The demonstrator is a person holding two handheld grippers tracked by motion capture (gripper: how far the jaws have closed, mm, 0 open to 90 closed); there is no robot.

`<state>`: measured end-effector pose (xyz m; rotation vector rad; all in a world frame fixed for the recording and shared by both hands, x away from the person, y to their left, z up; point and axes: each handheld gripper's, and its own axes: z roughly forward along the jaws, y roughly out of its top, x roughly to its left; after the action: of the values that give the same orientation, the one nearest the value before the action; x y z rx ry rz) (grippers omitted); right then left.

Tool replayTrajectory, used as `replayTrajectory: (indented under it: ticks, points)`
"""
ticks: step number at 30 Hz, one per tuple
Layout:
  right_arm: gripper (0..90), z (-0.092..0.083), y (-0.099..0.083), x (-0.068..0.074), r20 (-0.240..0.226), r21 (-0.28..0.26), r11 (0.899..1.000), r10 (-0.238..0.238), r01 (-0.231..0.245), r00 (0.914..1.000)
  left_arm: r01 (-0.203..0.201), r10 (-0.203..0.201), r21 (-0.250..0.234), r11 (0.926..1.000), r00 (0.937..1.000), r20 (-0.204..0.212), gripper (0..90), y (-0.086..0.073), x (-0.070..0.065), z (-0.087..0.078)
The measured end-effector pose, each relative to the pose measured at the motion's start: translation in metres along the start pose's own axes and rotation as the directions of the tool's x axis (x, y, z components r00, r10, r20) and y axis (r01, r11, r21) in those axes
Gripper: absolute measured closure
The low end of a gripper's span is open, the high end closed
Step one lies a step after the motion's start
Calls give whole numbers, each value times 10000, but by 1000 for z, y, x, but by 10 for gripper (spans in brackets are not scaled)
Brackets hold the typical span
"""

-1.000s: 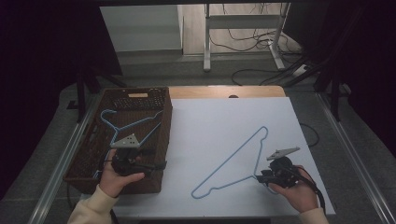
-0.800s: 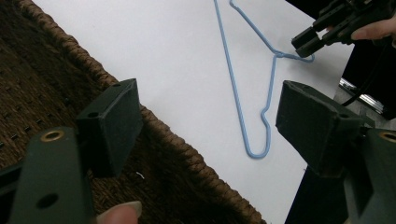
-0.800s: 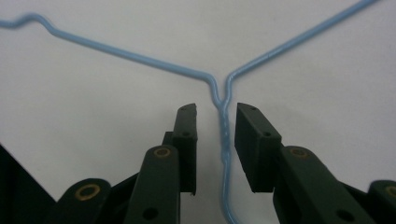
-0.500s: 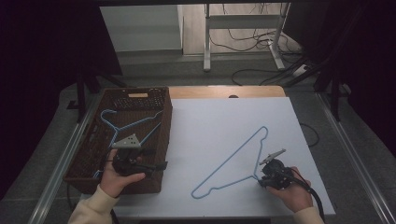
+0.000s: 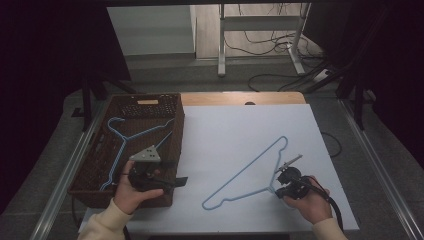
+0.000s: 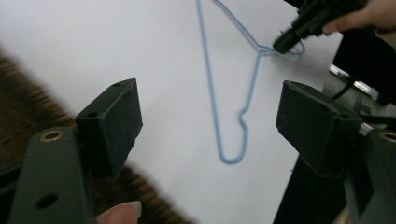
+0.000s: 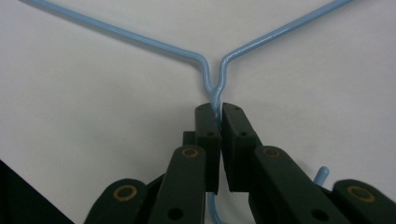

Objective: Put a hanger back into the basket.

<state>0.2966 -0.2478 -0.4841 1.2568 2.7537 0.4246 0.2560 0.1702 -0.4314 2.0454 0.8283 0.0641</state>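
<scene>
Near the front right corner of the white-topped desk (image 5: 240,130), the right gripper (image 5: 280,184) is clamped on the neck of the light blue wire clothes hanger (image 5: 245,170), which lies flat on the desk top with its hook toward the person. The right gripper view shows what the high view cannot resolve: both black pads pressed together on the hanger (image 7: 212,88) just below the fork of its two shoulders, with the hook tip rising behind the right jaw. The left gripper view shows the left gripper (image 6: 210,121) with jaws wide apart and nothing between them, looking across at the hanger (image 6: 233,116). In the high view the left gripper (image 5: 150,175) rests over the near end of the brown woven rectangular basket (image 5: 85,172), which holds a second light blue wire hanger (image 5: 122,142).

Compared with one second earlier, the right gripper's jaws have just been closing onto the neck; the hanger has not shifted.

The second hanger is partly hidden by the left gripper.
</scene>
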Motion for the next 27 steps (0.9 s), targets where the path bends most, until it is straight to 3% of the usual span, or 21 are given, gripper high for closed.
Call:
replayTrajectory:
  ticks: [5,9,17,20,27]
  points:
    - [858,-11,6,2,74,-318,9994,-105,108,9999,-431,419,470,9980,9988,270,229,15,-19,24]
    - [859,-13,8,2,63,-369,9992,-140,142,9999,-862,792,1079,9904,9945,679,230,28,-35,56]
    - [859,-18,8,3,8,-507,9986,-174,174,9998,-1019,777,1820,9780,9877,1356,251,40,-48,106]
    - [859,-19,7,3,-13,-543,9984,-173,172,9999,-1107,779,2194,9693,9851,1532,263,42,-53,126]
    - [859,-21,8,5,5,-545,9983,-202,202,9998,-831,342,2864,9545,9845,1718,360,42,-51,170]
